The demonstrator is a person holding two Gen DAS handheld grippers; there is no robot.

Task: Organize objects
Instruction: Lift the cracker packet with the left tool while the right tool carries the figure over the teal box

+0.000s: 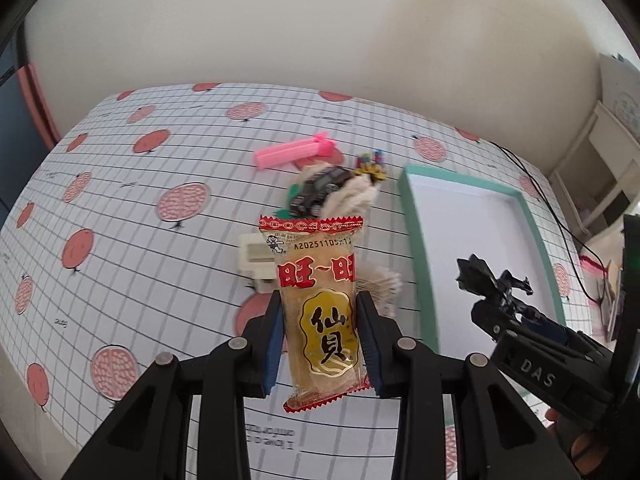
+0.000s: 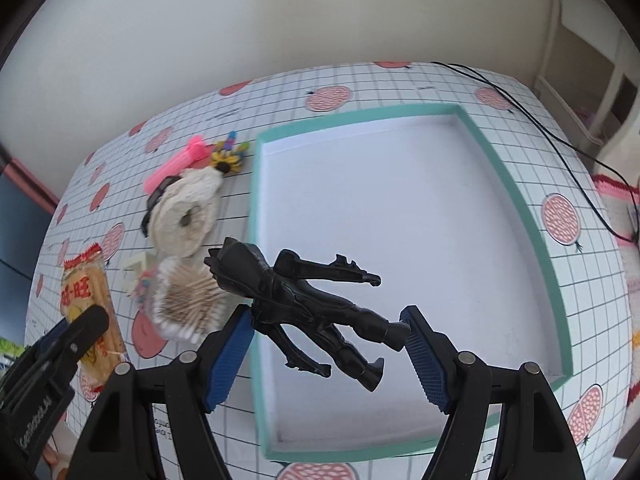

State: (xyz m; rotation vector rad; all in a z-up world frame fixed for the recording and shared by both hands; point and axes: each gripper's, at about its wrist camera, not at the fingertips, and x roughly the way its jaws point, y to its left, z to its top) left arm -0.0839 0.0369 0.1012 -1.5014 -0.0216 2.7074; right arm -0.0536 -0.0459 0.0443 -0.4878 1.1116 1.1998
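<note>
The left gripper (image 1: 320, 336) was closed about a third of the way on a snack packet (image 1: 322, 308), its blue pads (image 1: 273, 344) pressed against the packet's two long sides. The packet, clear with red serrated ends and a yellow oval label, was held upright above the tablecloth (image 1: 120, 200), clear of it. In the right wrist view the same packet (image 2: 90, 312) was seen at the far left, pinched in the left gripper's black jaws.

The right gripper (image 2: 328, 340) was spread wide, and a black action figure (image 2: 304, 296) was clamped between its pads (image 2: 230, 356) lengthwise: the head end was against the left pad, a foot against the right. The figure was held above the tray (image 2: 516, 184), a shallow white tray with a teal rim, over its near left part. No contact between figure and tray floor could be made out. In the left wrist view the figure (image 1: 480, 276) was seen at the right, beside the tray (image 1: 416, 256).

Left of the tray a loose pile was left on the tablecloth: a pink clip (image 1: 294, 153), a dark toy car (image 1: 320, 190) lying on cream knitted fabric (image 2: 186, 212), a yellow flower piece (image 2: 228, 158), a bundle of cotton swabs (image 2: 188, 304) and a small white box (image 1: 256, 260). A black cable (image 2: 560, 140) was trailed across the table's far right corner.
</note>
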